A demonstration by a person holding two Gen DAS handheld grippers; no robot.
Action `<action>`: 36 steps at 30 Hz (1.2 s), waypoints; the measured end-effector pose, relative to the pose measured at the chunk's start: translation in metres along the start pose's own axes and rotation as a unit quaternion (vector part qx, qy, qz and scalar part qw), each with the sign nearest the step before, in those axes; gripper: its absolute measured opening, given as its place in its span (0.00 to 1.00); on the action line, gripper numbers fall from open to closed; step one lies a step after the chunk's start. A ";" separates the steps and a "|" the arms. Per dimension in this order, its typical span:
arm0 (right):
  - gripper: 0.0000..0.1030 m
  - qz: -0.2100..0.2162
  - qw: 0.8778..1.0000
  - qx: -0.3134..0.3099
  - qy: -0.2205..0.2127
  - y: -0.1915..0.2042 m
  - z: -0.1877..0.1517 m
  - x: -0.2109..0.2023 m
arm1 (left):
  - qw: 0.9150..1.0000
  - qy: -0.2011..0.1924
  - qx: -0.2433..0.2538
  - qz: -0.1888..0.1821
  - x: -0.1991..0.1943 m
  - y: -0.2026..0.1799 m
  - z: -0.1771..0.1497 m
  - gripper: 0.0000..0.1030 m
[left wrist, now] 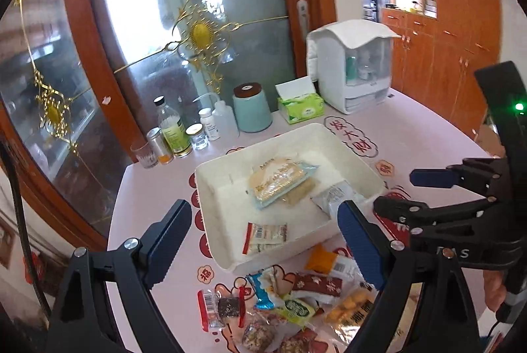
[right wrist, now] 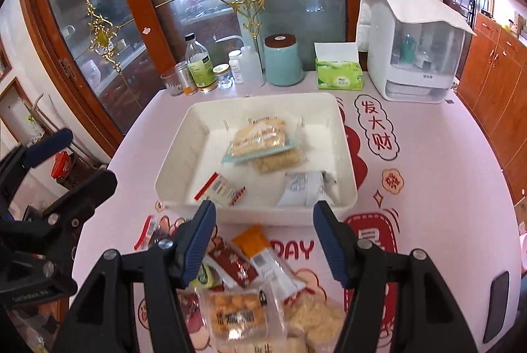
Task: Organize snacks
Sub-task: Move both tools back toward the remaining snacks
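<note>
On pink table [right wrist: 428,155], white tray [right wrist: 178,138].

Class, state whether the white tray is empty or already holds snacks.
Partly filled. The white tray holds a few packets, including a red-edged packet; most snacks lie outside on the table.

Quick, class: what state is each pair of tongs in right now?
Left tongs: open, holding nothing.
Right tongs: open, holding nothing.
</note>
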State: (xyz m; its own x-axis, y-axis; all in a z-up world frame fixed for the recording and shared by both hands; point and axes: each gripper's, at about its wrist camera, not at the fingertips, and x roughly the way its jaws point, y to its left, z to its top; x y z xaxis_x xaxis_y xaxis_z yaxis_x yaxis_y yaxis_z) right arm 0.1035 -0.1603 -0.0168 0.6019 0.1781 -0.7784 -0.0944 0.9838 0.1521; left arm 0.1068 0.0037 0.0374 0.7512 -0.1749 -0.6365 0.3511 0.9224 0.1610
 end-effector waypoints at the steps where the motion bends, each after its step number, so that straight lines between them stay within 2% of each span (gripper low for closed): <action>1: 0.60 -0.003 1.000 -0.002 0.000 0.000 -0.004 -0.003 | 1.000 0.000 0.000 -0.005 -0.004 -0.002 -0.002 0.87; 8: 0.60 0.001 1.000 -0.002 0.005 -0.001 -0.035 -0.022 | 0.998 0.018 -0.042 -0.039 -0.033 -0.007 -0.017 0.87; 13: 0.60 0.018 1.000 -0.016 0.000 -0.002 -0.050 -0.036 | 0.995 0.014 -0.090 -0.034 -0.050 -0.007 -0.034 0.87; 18: 0.60 0.031 0.999 -0.033 0.000 -0.011 -0.065 -0.050 | 0.996 -0.006 -0.092 0.001 -0.066 -0.025 -0.055 0.87; 21: 0.60 0.035 0.999 -0.040 0.005 -0.022 -0.074 -0.056 | 0.995 -0.005 -0.104 0.008 -0.073 -0.034 -0.066 0.87; 24: 0.60 0.035 0.998 -0.042 0.012 -0.037 -0.085 -0.057 | 0.989 0.011 -0.146 0.007 -0.077 -0.031 -0.079 0.87; 25: 0.60 0.034 0.998 -0.043 0.015 -0.042 -0.089 -0.057 | 0.987 0.015 -0.160 0.018 -0.078 -0.028 -0.084 0.87; 28: 0.60 0.032 0.998 -0.043 0.026 -0.057 -0.099 -0.053 | 0.982 0.024 -0.179 0.049 -0.080 -0.022 -0.101 0.87; 30: 0.60 0.034 0.998 -0.041 0.035 -0.066 -0.106 -0.050 | 0.979 0.045 -0.187 0.067 -0.079 -0.018 -0.117 0.87; 36: 0.60 0.046 0.996 -0.046 0.063 -0.075 -0.122 -0.032 | 0.968 0.100 -0.212 0.095 -0.071 -0.010 -0.163 0.87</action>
State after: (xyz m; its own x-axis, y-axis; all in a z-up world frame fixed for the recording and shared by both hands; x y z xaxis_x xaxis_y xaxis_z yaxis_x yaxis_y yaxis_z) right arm -0.0056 -0.2372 -0.0772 0.4830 0.2619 -0.8356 -0.2197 0.9600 0.1739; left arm -0.0417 0.0629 -0.0419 0.6422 0.0434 -0.7653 -0.0755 0.9971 -0.0069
